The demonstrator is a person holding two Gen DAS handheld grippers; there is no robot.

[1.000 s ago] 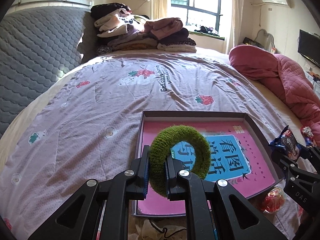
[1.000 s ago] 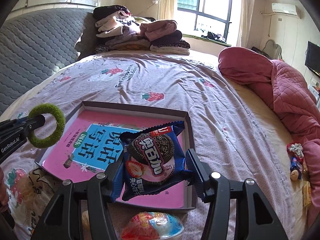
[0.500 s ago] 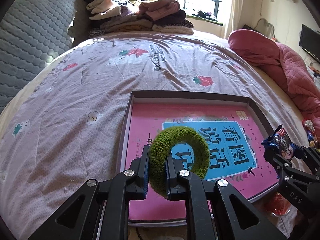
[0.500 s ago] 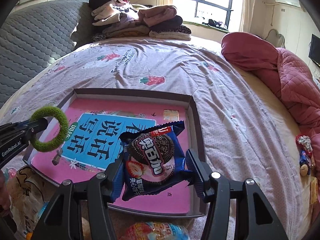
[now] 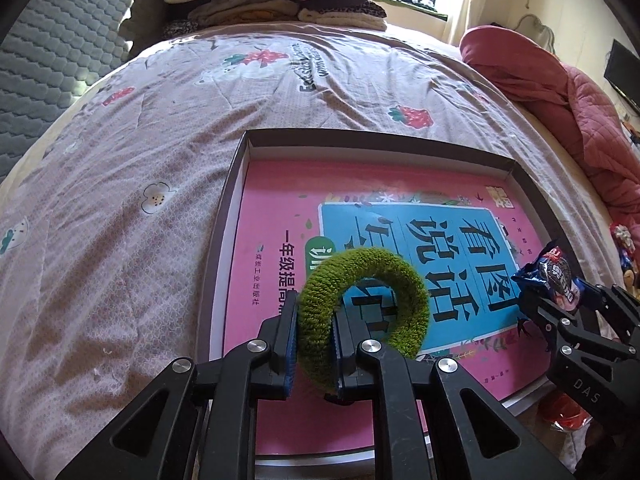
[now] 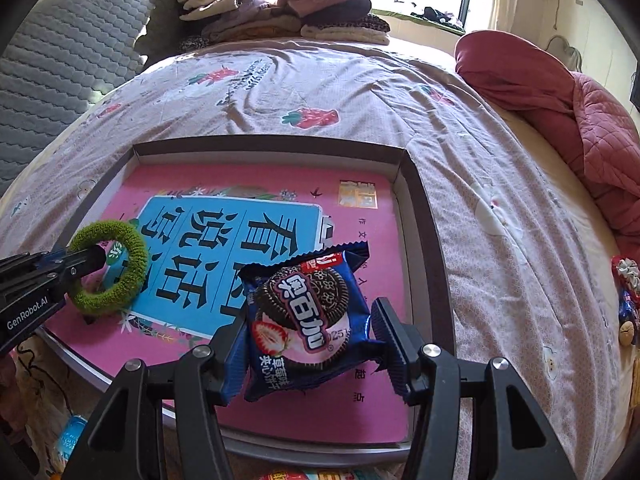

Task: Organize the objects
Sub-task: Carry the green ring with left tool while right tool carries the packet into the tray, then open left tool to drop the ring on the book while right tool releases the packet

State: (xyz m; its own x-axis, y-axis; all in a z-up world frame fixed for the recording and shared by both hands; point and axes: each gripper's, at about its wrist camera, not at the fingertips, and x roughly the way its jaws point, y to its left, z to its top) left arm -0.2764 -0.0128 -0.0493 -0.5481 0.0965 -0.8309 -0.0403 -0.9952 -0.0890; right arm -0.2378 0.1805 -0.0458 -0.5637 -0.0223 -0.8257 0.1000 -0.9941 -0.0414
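Green fuzzy hair tie [image 5: 362, 308] sits pinched between the blue pads of the left gripper [image 5: 314, 344], which is clenched on the near-left part of the ring; the rest of the loop stands free above a pink book [image 5: 280, 280]. From the right wrist view the same ring [image 6: 108, 268] shows at the left edge, over the near-left corner of the book. Whether the ring's lowest part touches the book's cover cannot be told, since the gripper blocks that spot.

The book lies flat inside a shallow grey box lid [image 5: 360, 136] on a bed [image 5: 120, 200] with a strawberry-print cover. Its blue title panel is partly hidden by the ring in one view and by a snack packet in the other.

The right gripper [image 6: 308, 328] grasps a blue cookie packet [image 6: 308, 316] by its two side edges, over the near-right part of the box. The packet's lower end is tucked behind the gripper body. In the left wrist view only a crumpled end of it [image 5: 556, 272] shows.

Near the box, at the bottom edge, lie more wrapped snacks [image 5: 568, 416], cut off and too blurred to name. At the far end of the bed sits a stack of folded clothes [image 6: 280, 12]; a red quilt [image 6: 560, 96] is bunched at the right.
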